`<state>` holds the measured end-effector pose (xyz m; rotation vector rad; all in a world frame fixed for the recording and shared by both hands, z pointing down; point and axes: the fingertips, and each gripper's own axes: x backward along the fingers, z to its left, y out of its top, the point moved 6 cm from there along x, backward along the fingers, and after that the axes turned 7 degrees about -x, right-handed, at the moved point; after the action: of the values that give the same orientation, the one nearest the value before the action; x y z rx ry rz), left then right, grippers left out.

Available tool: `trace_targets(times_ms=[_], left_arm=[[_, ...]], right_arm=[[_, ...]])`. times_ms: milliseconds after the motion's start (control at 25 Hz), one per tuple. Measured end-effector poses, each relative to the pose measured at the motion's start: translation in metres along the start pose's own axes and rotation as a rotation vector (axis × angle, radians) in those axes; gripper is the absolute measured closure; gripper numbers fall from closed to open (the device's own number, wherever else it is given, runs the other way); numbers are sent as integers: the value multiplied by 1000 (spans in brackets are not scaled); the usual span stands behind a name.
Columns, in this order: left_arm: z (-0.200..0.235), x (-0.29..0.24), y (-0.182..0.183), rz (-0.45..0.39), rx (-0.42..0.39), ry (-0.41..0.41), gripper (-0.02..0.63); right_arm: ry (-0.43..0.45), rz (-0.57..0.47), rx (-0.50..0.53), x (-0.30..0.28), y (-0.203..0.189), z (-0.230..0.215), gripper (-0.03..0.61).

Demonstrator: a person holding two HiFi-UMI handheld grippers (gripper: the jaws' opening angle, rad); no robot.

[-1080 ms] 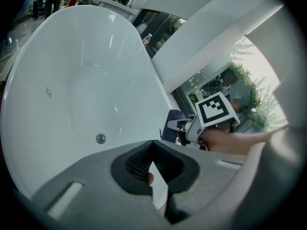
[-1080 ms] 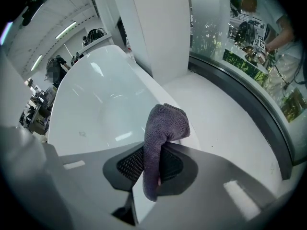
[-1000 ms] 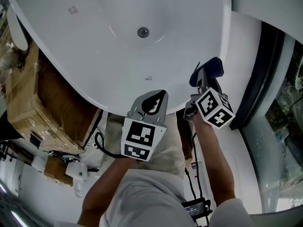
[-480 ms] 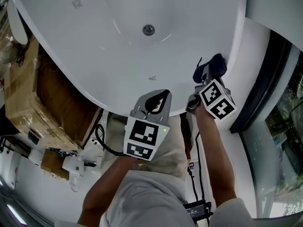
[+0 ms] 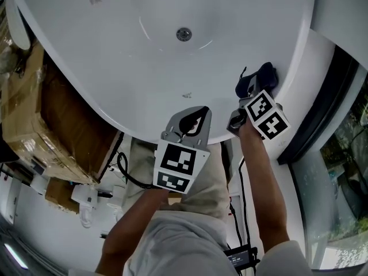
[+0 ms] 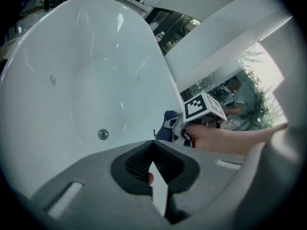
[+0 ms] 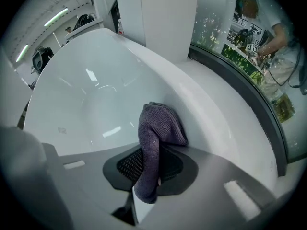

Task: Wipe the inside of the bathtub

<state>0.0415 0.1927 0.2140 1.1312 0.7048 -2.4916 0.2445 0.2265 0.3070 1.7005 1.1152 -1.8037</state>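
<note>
At bathtub (image 5: 144, 68) rim: right gripper (image 5: 246, 99) clamps cloth (image 5: 260, 78); left gripper (image 5: 191, 118) closed.

Glossy white oval bathtub (image 5: 144, 68), round metal drain (image 5: 184, 34) at its bottom. Dark purple-grey knitted cloth (image 7: 156, 128), folded, pinched in right gripper (image 7: 149, 169) at tub rim.

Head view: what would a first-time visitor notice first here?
The big white bathtub fills the upper half, its round drain near the top middle. At its right rim, the right tool is clamped on a dark cloth, while the left tool, shut and empty, hovers over the near rim. Each carries a black-and-white marker cube.
</note>
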Motion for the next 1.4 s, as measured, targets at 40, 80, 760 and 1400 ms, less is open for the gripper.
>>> trace_targets(times_ms=[40, 80, 760, 1400], left_arm=[[2, -1, 1, -2, 7, 3, 615], [5, -2, 1, -4, 14, 6, 615], [39, -22, -4, -19, 56, 23, 615], [47, -49, -6, -17, 52, 23, 615]], right_arm=[[-10, 4, -7, -3, 0, 0, 526], [-20, 6, -13, -6, 1, 1, 526], [-153, 4, -41, -47, -8, 7, 526], [-150, 15, -44, -84, -14, 10, 526]])
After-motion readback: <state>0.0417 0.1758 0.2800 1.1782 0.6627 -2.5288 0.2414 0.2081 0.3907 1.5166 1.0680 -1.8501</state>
